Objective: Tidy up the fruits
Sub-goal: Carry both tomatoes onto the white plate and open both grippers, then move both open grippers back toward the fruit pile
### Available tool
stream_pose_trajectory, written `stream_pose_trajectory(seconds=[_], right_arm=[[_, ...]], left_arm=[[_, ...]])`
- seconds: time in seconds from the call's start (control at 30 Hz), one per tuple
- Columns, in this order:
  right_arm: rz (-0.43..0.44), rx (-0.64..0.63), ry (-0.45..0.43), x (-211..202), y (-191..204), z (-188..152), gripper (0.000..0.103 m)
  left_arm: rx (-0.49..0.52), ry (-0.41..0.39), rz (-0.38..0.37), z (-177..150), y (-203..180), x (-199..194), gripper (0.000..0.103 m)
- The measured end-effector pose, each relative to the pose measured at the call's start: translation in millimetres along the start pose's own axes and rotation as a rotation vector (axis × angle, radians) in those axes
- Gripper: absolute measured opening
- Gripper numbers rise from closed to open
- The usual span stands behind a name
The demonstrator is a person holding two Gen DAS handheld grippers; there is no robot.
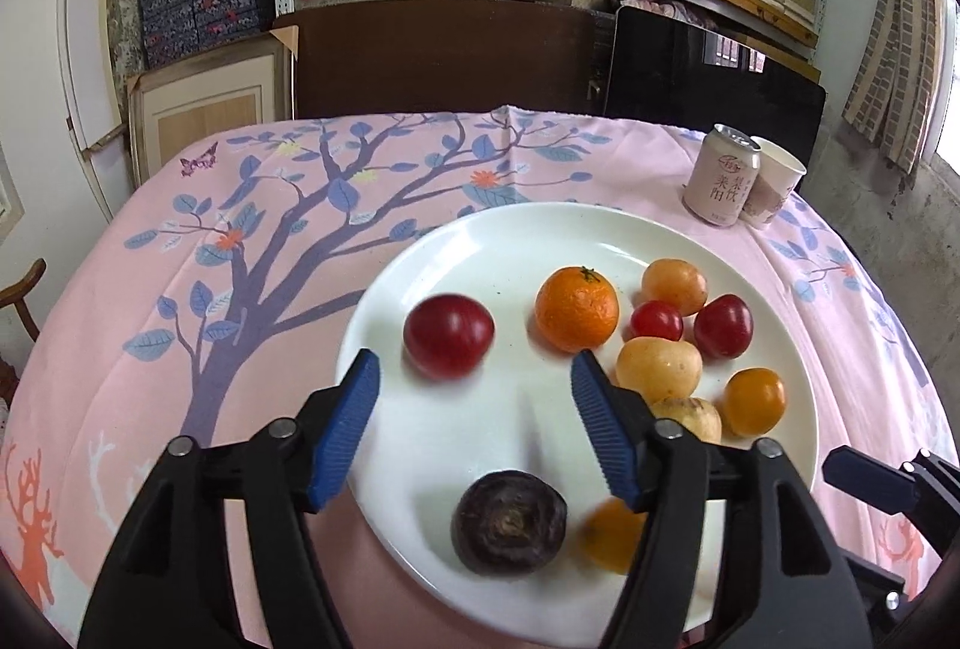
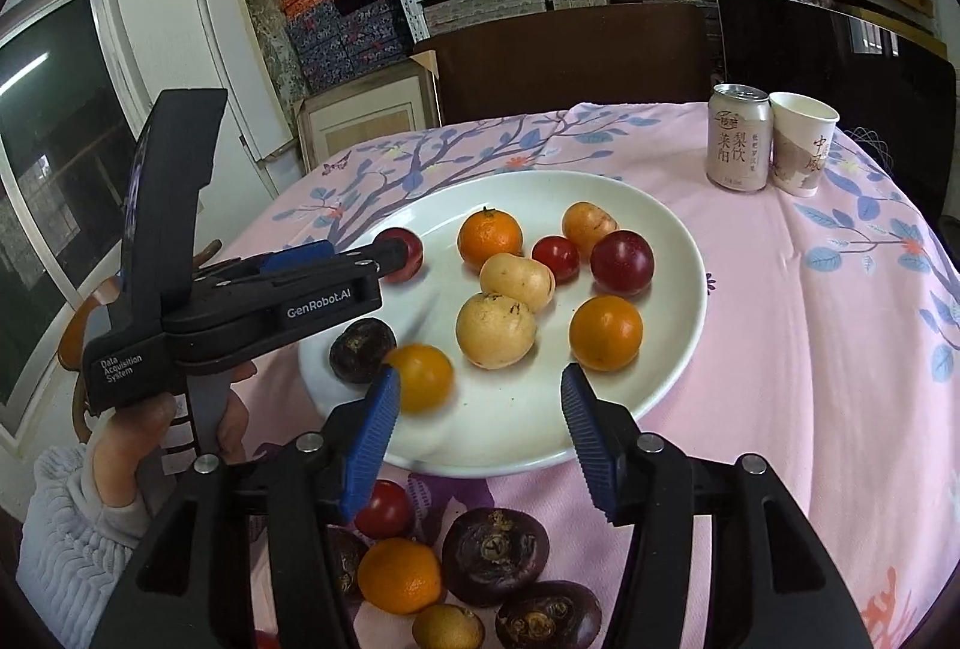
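Progress: you look well past halfway, judging by the count on the plate against the pile off it.

Plate (image 2: 672,349), white and round, sits mid-table on the pink cloth (image 2: 810,349). It holds ten pieces. Taking the plate as a clock face in the right wrist view, largest first:
- pale yellow fruit (image 2: 495,330) at the centre, a second (image 2: 517,282) just above it, touching.
- mandarin (image 2: 490,237) at 12 o'clock.
- orange tomato (image 2: 606,333) at 4 o'clock.
- dark red plum (image 2: 621,262) at 2 o'clock; another plum (image 2: 405,253) at 10, partly behind the left tool.
- blurred orange tomato (image 2: 420,378) at 7 o'clock and water chestnut (image 2: 362,350) at 8, both near the rim (the blur suggests the tomato has only just settled).
- amber fruit (image 2: 588,224) at 1 o'clock.
- cherry tomato (image 2: 555,258) between plum and mandarin.

Still off the plate, on the cloth at its 6 o'clock: two water chestnuts (image 2: 495,553) in plain view plus a third partly hidden, a second mandarin (image 2: 401,574), a red tomato (image 2: 387,510), and a small yellowish fruit (image 2: 447,628). At least six left for you to move.

Other containers: can (image 2: 739,139) and paper cup (image 2: 803,142), touching, at the table's 1 o'clock; I cannot see what is in them.

Your left gripper (image 1: 474,427) has its jaws apart over the plate's near side, nothing between the pads. Your right gripper (image 2: 480,439) is likewise spread and empty, at the plate's near rim.
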State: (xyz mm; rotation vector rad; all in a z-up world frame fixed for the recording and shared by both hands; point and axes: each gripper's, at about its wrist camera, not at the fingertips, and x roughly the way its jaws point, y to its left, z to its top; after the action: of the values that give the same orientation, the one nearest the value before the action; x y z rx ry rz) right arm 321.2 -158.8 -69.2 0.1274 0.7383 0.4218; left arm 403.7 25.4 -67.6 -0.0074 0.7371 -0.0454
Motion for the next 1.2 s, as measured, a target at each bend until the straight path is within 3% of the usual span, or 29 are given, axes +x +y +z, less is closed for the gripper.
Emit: stream_pose_trajectory(seconds=[0.07, 0.37, 0.83, 0.93, 1.2], right_arm=[[-0.01, -0.003, -0.009, -3.1, -1.0, -1.6, 0.061], [-0.02, 0.022, -0.033, -13.0, -10.0, -0.2, 0.063], [-0.017, 0.041, -0.051, -21.7, -11.7, -1.3, 0.064], [-0.015, 0.057, -0.066, -26.5, -13.5, -2.7, 0.071], [-0.01, 0.139, -0.109, -46.9, -28.7, -15.3, 0.072]], left_arm=[[0.01, -0.021, 0.021, -0.9, -2.1, -4.5, 0.073], [0.059, -0.053, 0.061, -5.5, -13.5, -15.8, 0.076], [0.076, -0.091, 0.075, -18.1, -18.5, -45.7, 0.084], [0.095, -0.119, 0.102, -24.9, -22.1, -57.8, 0.089], [0.085, -0.14, 0.11, -54.5, -17.9, -94.0, 0.095]])
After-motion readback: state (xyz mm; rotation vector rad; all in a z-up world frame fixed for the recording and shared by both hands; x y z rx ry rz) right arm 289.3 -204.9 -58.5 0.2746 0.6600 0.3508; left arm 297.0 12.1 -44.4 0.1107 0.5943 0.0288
